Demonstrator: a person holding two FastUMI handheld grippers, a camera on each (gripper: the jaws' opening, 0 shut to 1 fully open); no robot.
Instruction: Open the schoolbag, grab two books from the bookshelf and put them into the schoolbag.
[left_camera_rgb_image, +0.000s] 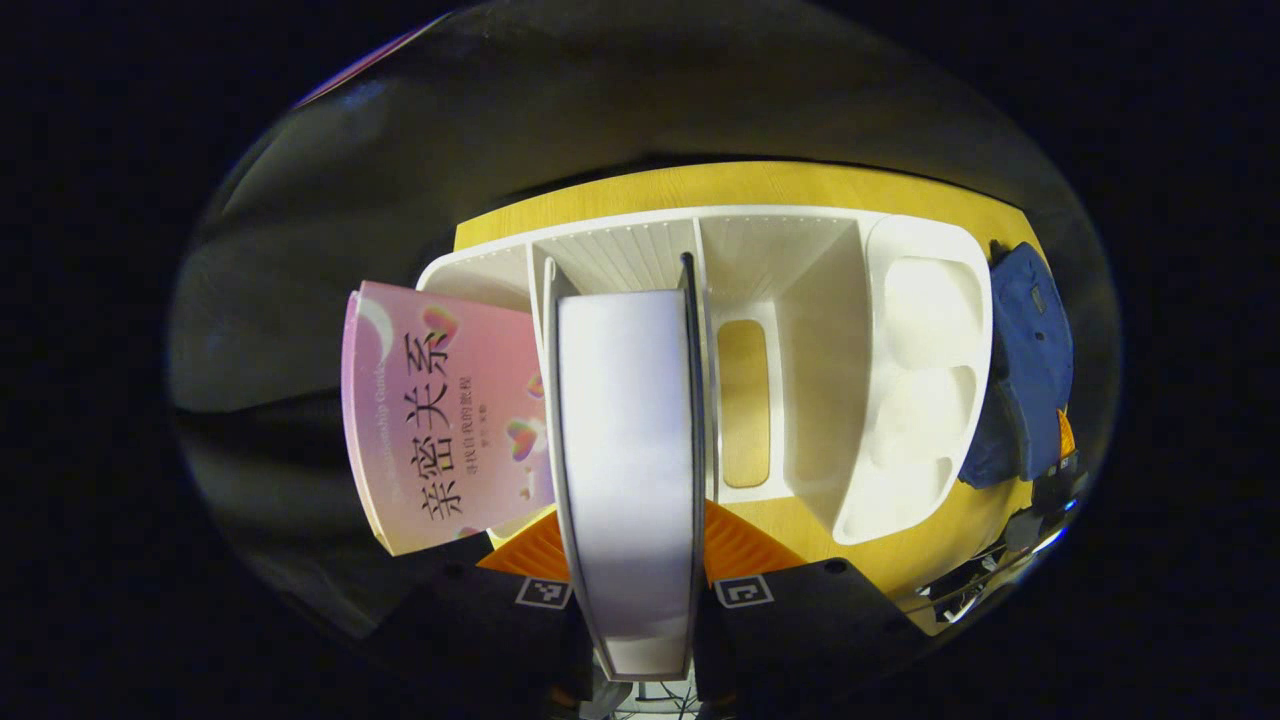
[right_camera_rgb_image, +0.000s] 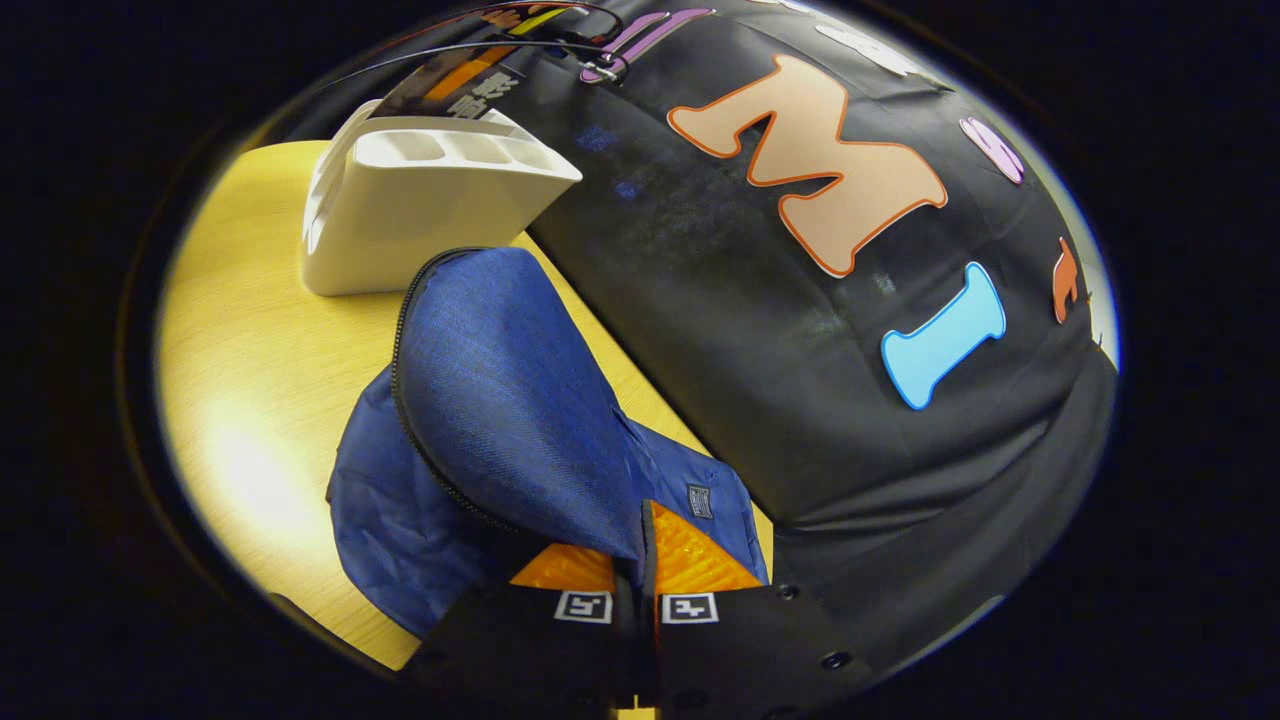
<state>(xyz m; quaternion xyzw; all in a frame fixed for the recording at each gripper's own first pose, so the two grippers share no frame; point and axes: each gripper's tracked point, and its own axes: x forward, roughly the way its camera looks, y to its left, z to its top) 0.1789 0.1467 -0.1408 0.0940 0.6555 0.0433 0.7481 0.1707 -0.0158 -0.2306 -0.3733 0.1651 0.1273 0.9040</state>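
Note:
In the left gripper view my left gripper (left_camera_rgb_image: 630, 570) is shut on a dark-covered book (left_camera_rgb_image: 625, 450). Its white page edges face me and its far end reaches into the white bookshelf (left_camera_rgb_image: 810, 300). A pink book (left_camera_rgb_image: 440, 420) leans at the shelf's left end. The blue schoolbag (left_camera_rgb_image: 1030, 370) lies to the right of the shelf. In the right gripper view my right gripper (right_camera_rgb_image: 640, 575) is shut on a fold of the schoolbag (right_camera_rgb_image: 500, 400), holding its flap raised. The zip (right_camera_rgb_image: 400, 340) runs along the flap's edge.
The shelf and bag rest on a yellow wooden table (right_camera_rgb_image: 250, 400). The right gripper view shows the bookshelf (right_camera_rgb_image: 430, 210) just behind the bag, with the black cloth wall (right_camera_rgb_image: 800, 350) close on the right. The shelf's right compartment (left_camera_rgb_image: 745, 400) stands open.

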